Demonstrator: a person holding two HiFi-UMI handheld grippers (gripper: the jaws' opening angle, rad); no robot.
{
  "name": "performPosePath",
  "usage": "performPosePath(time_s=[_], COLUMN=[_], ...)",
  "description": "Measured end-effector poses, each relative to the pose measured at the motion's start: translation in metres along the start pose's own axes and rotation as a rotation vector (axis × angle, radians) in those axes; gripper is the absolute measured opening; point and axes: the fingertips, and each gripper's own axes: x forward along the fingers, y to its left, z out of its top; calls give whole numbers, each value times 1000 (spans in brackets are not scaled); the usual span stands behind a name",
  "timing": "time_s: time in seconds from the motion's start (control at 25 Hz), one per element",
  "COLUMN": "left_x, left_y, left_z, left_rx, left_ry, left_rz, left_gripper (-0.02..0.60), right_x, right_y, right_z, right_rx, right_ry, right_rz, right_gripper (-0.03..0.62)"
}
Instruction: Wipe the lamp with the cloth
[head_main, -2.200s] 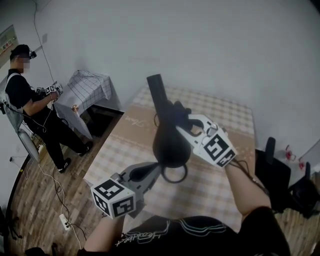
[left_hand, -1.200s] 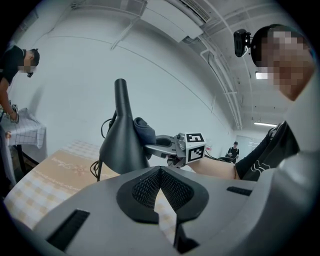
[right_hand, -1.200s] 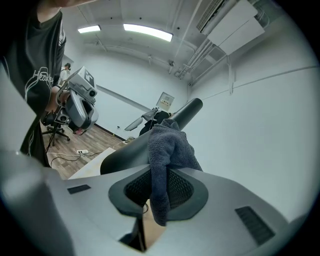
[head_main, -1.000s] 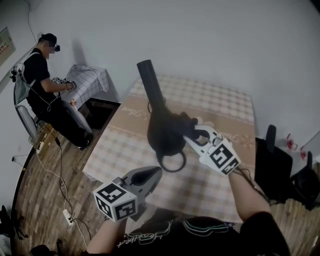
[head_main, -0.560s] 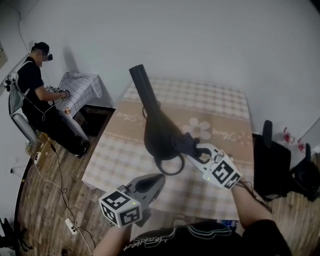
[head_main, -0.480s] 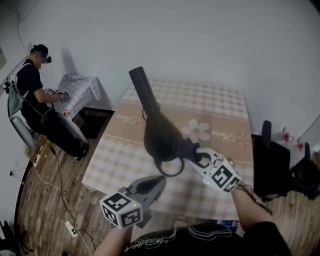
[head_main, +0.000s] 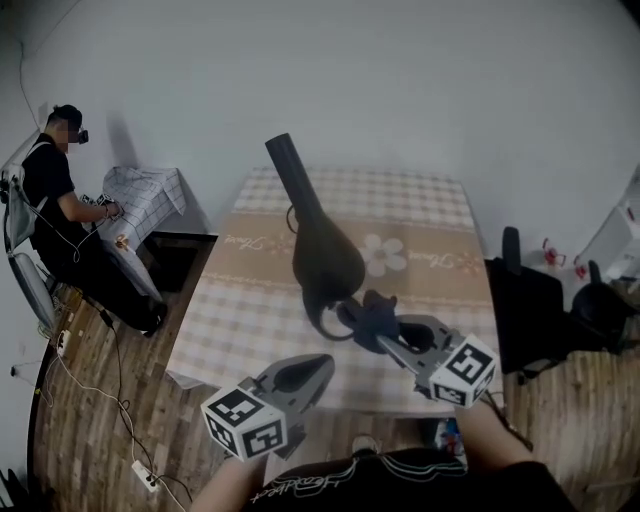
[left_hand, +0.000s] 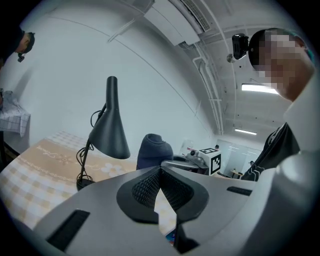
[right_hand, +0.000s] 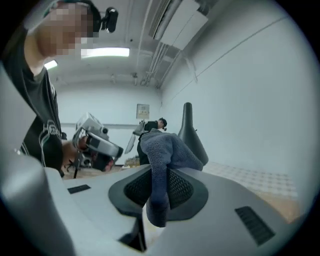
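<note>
Right gripper (head_main: 388, 335) has drawn back by the one lamp (head_main: 322, 255) — clamping the one cloth (head_main: 367, 312) — left gripper (head_main: 314, 369) closed, empty.

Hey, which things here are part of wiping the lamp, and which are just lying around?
Part of the job:
lamp, standing on the table
cloth, clamped in the right gripper

Just around:
left gripper, shut and empty
black chair
power strip on the floor
person at the side table
</note>
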Motion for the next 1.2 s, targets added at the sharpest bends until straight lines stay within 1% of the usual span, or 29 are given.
performPosePath(time_s=[0.12, 0.32, 0.44, 0.52, 0.6, 0.72, 0.88, 1.04, 1.2], left_x=[-21, -59, -80, -96, -111, -132, -157, -168, -170], left_y=[-21, -56, -77, -91, -103, -118, -126, -132, -137], left_z=[-2, -13, -18, -20, -22, -28, -35, -33, -30], left_rx=[21, 47, 71, 81, 82, 94, 97, 98, 113], left_ry=[2, -7, -7, -16, -27, -38, -44, -49, -52], left_rz=[-40, -100, -132, -143, -153, -188, -204, -216, -228], left_gripper=[-2, -2, -2, -2, -2, -2, -2, -2, -2], right_x=[-22, -62, -79, -86, -92, -99, -100, -101, -102], right_y=[35, 84, 115, 137, 159, 188, 219, 233, 238], right_z=[23, 41, 46, 49, 52, 52, 52, 57, 59], right_rx=[88, 197, 224, 235, 247, 260, 266, 254, 250], right_ry=[-95, -188, -215, -229, -237, -225, -215, -205, -197], right_rz=[-38, -112, -148, -158, -161, -175, -169, -169, -166], right_gripper=[57, 57, 57, 57, 57, 57, 57, 57, 57])
